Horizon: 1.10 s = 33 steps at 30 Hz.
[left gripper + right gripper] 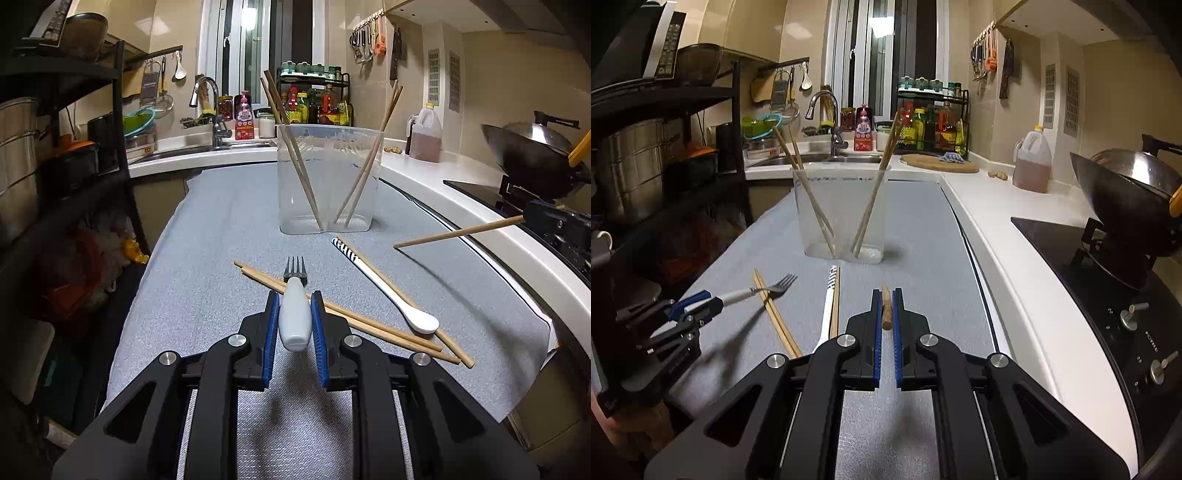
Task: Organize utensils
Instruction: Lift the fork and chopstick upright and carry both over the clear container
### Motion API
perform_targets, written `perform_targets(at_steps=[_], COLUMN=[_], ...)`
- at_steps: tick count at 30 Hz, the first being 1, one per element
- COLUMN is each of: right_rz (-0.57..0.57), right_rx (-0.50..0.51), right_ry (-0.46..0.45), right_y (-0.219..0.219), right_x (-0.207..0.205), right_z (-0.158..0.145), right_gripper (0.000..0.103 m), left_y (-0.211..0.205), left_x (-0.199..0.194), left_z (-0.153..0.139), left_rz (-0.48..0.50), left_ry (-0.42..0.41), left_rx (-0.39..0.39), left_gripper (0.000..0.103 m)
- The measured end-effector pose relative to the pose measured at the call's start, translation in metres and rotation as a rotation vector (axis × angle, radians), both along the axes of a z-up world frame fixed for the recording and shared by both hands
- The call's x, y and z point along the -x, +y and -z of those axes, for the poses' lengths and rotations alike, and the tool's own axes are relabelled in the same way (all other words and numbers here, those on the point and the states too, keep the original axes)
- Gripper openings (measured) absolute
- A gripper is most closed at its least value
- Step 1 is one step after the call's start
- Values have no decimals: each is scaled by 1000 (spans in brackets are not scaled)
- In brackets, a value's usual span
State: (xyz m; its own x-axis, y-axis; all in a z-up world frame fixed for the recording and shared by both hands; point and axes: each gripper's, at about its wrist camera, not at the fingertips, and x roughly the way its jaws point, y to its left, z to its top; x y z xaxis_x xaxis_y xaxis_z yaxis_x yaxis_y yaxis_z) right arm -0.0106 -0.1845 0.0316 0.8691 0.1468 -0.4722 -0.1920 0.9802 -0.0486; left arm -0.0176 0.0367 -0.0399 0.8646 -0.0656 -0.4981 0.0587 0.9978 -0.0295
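Observation:
My left gripper (294, 297) is shut on the white handle of a fork (295, 269), held just above a pair of wooden chopsticks (369, 326) on the grey mat (221, 229). A white spoon (388, 291) lies to the right over another chopstick. Further back stands a clear container (328, 177) with chopsticks leaning in both halves. My right gripper (885, 293) is shut on the end of one chopstick (885, 314), lifted off the mat. It points toward the container (842, 214). In the right wrist view the left gripper (701, 302) and fork (775, 286) are at the left.
A stove (1108, 295) with a tilted wok (1126, 192) sits to the right, past the white counter edge (1015, 277). An oil jug (1032, 162), a cork board (940, 162), a spice rack (934, 122) and the sink (827, 157) stand behind. A dark shelf (74, 166) lines the left.

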Motion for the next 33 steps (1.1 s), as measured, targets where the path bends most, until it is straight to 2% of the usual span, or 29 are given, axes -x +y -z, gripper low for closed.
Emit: perform_targets(at_steps=[12,20,23,27,33], right_rz=[11,-11,-31,-67,-78], right_rx=[-58,-88,-79,-103,-125], right_ry=[-58,-87,-78,-3,13], right_y=[-6,-3,2,5,11], right_x=[-17,-30,-36,-50,-65], right_z=[-46,-74,-84,-102,-130], right_gripper=[5,5,5,5,5], left_y=[11,15,18,24,31], left_x=[-13,-22,-31,-41,-53], left_z=[-36,-64,-81,-101,-135], left_rz=[33,41,41,44,42], left_ry=[-31,-69,-65,-48,-53], left_rx=[78,80,81,91,105], left_gripper=[18,17,17,17,17])
